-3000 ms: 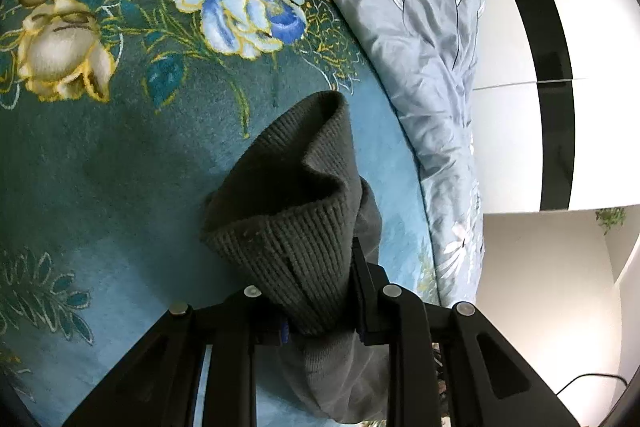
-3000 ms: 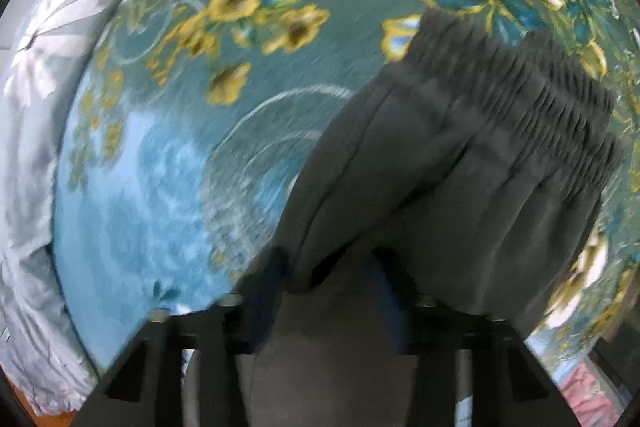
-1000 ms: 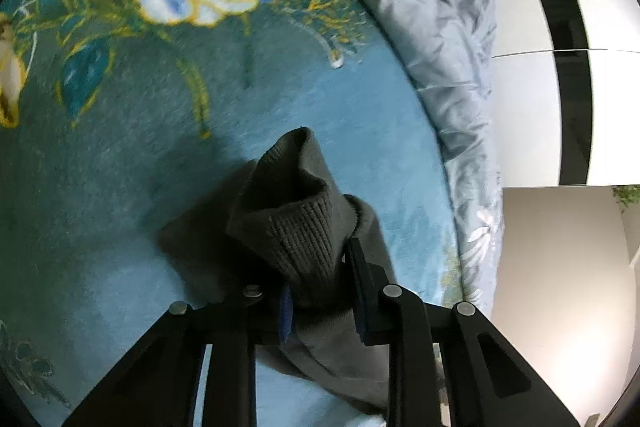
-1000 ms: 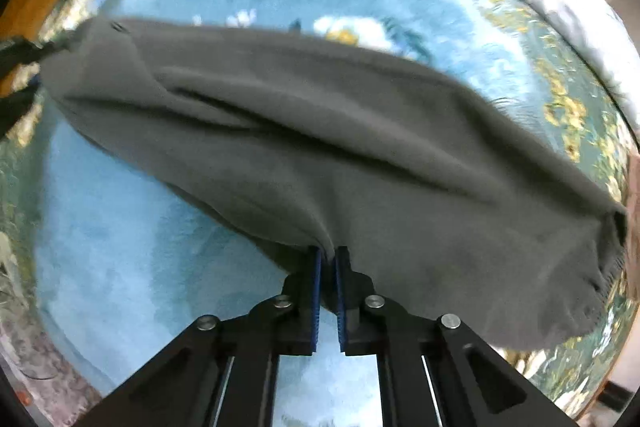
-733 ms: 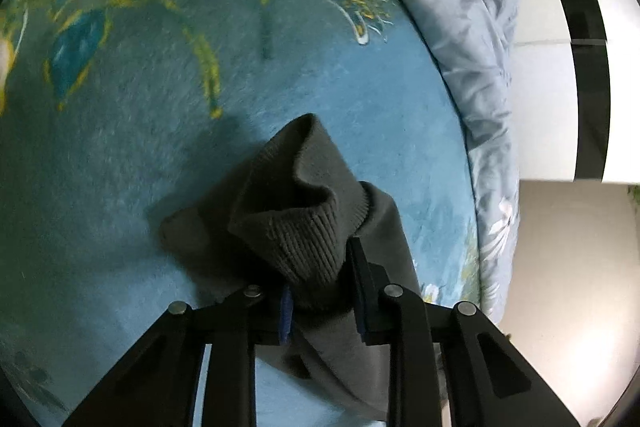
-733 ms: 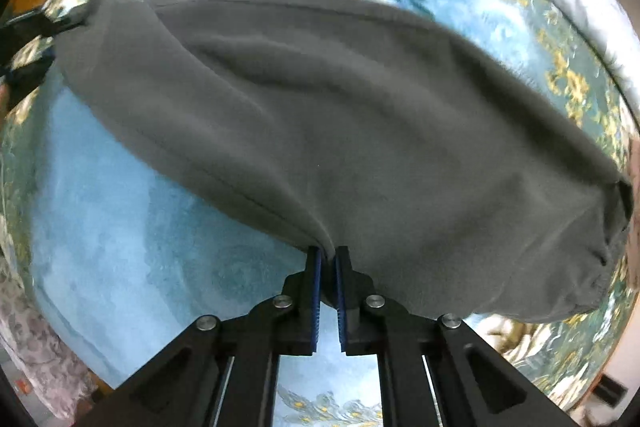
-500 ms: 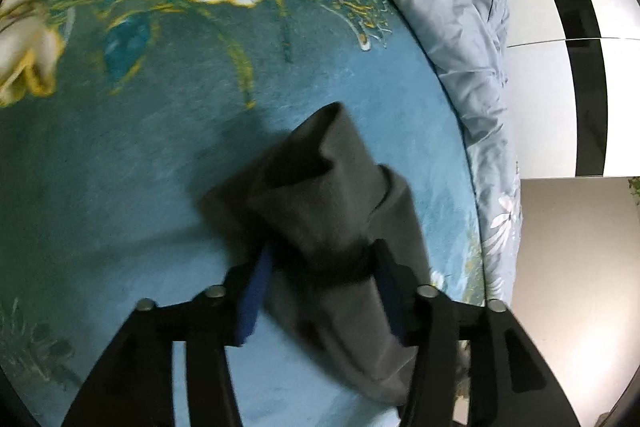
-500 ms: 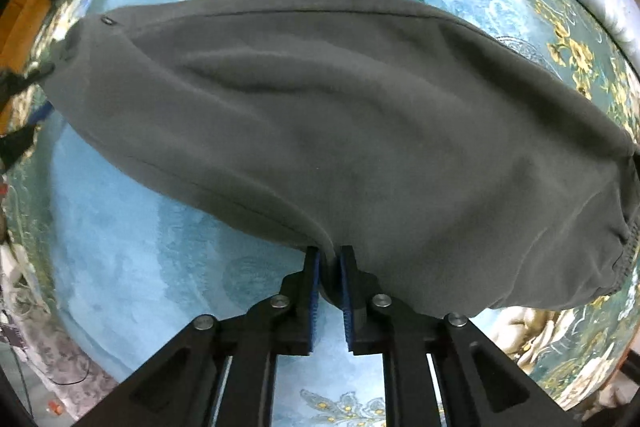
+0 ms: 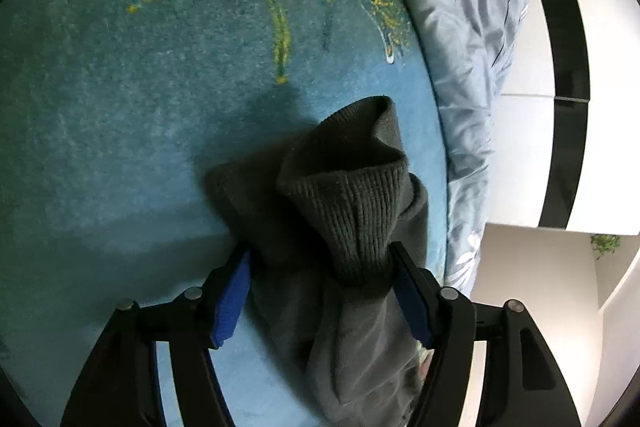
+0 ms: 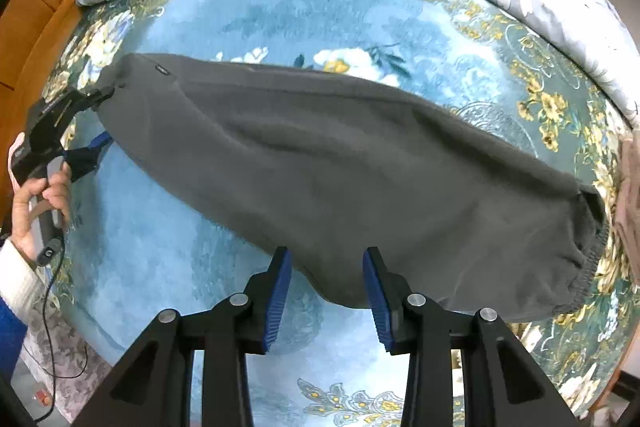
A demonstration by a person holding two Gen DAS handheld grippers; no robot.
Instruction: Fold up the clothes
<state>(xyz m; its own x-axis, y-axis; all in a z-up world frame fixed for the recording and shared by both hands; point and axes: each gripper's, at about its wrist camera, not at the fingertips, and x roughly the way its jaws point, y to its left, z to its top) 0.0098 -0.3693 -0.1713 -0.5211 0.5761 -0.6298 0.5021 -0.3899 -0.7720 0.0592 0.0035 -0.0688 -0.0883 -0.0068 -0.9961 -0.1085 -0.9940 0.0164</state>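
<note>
Here we have the grey sweatpants [image 10: 328, 163] laid flat across the blue floral blanket [image 10: 304, 7] on the bed, folded lengthwise so one leg lies over the other, with the elastic waistband [image 10: 584, 263] toward the right side of the right wrist view and the ribbed cuff [image 9: 352, 211] at the far left.

We think the main risk is at the cuff end. The cuff is bunched and stands up in a peak between the pads, not lying flat, so the fold may stay crooked there. If we pull a gripper back carelessly, a pad could catch the knit and drag the leg out of line. The soft blanket may also wrinkle under the cloth and spoil the next fold.

The left tongs [image 9: 320, 279] are spread wide; the cuff sits loosely between the blue pads and touches the right one, but it is not pinched. The right tongs [image 10: 326, 283] are also wide apart, straddling the near edge of the sweatpants and holding nothing.
</note>
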